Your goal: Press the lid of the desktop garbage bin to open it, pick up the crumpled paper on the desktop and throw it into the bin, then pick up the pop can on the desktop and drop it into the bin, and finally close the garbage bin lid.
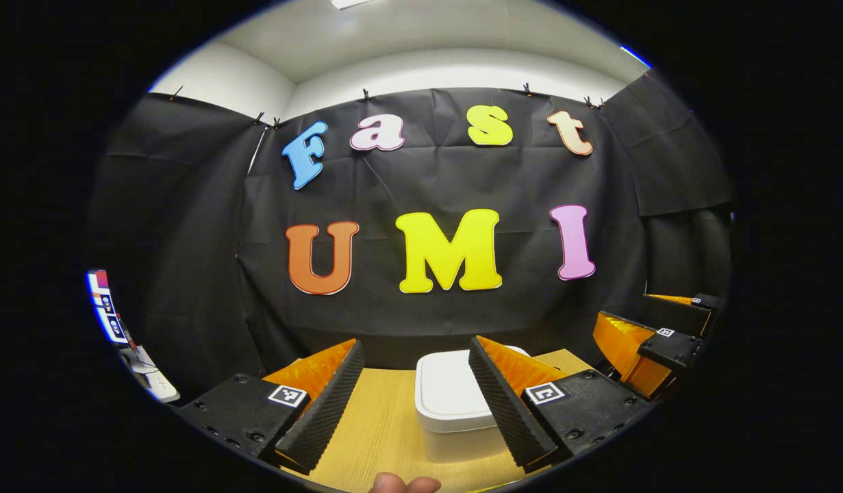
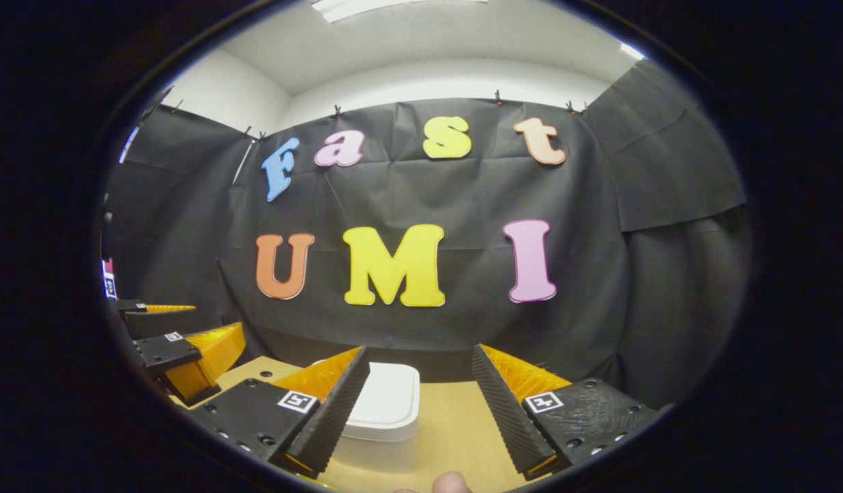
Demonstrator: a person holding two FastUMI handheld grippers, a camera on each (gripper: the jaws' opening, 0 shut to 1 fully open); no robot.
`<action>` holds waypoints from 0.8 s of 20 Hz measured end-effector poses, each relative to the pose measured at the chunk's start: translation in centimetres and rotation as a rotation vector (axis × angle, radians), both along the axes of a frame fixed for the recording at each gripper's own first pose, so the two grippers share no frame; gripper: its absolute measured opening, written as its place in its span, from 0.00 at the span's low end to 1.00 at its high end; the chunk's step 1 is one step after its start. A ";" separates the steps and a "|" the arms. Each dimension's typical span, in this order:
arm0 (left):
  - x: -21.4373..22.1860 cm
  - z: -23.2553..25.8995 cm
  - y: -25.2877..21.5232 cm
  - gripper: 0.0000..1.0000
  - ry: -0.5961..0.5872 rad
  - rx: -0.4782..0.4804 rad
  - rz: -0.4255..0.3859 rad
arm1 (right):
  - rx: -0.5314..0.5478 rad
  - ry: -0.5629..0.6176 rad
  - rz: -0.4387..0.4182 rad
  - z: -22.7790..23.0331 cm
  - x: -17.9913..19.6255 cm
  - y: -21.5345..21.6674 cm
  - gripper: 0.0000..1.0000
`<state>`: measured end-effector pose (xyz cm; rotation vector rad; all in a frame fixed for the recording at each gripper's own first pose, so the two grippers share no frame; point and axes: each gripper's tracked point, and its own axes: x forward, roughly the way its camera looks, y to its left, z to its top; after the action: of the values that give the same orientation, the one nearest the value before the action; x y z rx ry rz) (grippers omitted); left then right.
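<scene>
The white, rounded-square plastic bin (image 1: 455,404) sat on the pale wooden desktop (image 1: 380,438) just ahead of my left gripper (image 1: 417,400), lid down, between its spread, empty fingers. Its smooth lid looked light and springy, best pressed flat from above, I judged. My right gripper (image 2: 420,404) was also released, the bin ahead by its left finger.

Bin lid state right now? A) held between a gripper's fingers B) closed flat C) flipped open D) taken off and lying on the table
B: the white lid lies flat on top of the bin in both gripper views, and the left gripper and right gripper are both open, holding nothing.
</scene>
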<state>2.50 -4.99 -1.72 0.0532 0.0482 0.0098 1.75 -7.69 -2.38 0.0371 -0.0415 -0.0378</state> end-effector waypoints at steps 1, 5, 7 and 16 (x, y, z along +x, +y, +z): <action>0.0 0.0 0.1 1.00 -0.001 0.000 0.000 | 0.001 0.001 0.000 0.0 0.0 0.0 0.94; -0.1 0.0 -0.2 1.00 -0.001 0.002 0.001 | -0.004 0.000 0.003 0.1 -0.1 0.0 0.94; -0.1 0.2 -0.3 1.00 -0.005 0.007 -0.001 | -0.007 -0.001 0.002 0.1 -0.3 -0.1 0.95; -0.4 0.3 -0.7 0.99 -0.010 0.004 0.002 | -0.006 0.000 -0.004 -0.4 -0.4 -0.1 0.95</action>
<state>2.14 -5.67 -1.44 0.0571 0.0380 0.0120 1.38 -7.83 -2.75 0.0312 -0.0418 -0.0416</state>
